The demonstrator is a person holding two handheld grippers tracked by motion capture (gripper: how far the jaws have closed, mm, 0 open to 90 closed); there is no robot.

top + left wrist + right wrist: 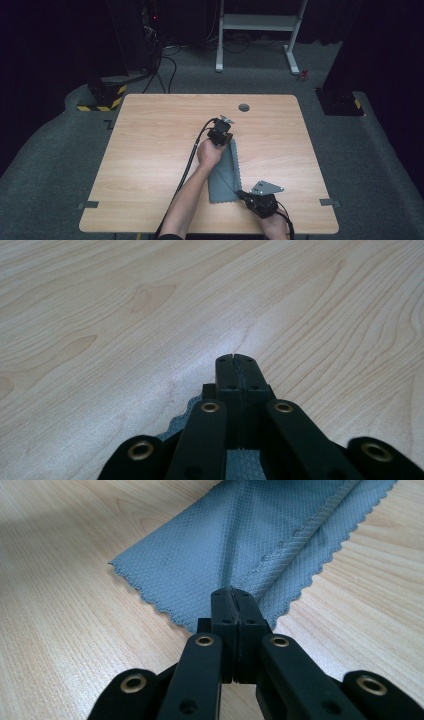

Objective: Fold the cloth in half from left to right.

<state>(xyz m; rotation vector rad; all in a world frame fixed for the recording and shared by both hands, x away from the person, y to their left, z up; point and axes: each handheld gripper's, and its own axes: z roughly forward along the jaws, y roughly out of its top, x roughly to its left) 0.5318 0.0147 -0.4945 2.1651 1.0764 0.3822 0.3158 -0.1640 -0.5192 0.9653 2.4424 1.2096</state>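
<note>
Grippers: left gripper [226, 131] has its jaws pressed together at the far end of a grey cloth [226, 172]; right gripper [246, 196] has its jaws together at the near end, low on the table [150, 150].
Left grip: in the left gripper view the jaws [234, 371] meet with no gap, and the cloth's scalloped edge [182, 417] shows beneath and behind them; whether fabric is pinched between the tips cannot be told from here.
Right grip: in the right gripper view the jaws [232, 605] close on the cloth's near hem, a crease in the fabric [240, 545] running straight up from the tips, which reads as a clamp on the cloth.
Step in hand: judged from the two ends being held, the cloth is mid-fold or being pulled taut along its length, one gripper at each end.
Next move: likely calls for carrying one held end over toward the other, or laying the strip flat; both clamps need to stay firm and move together so the thin fabric does not slip or bunch.
Cloth, place: lying on the wooden table right of centre, between the two grippers, running from the middle toward the person's edge.
Cloth, look: blue-grey, fine diamond weave, pinked zigzag edges; already doubled over into a long narrow strip, one layer's stitched edge showing atop another.
Person: forearm and hand [209, 152] reach in from the bottom behind the left gripper.
</note>
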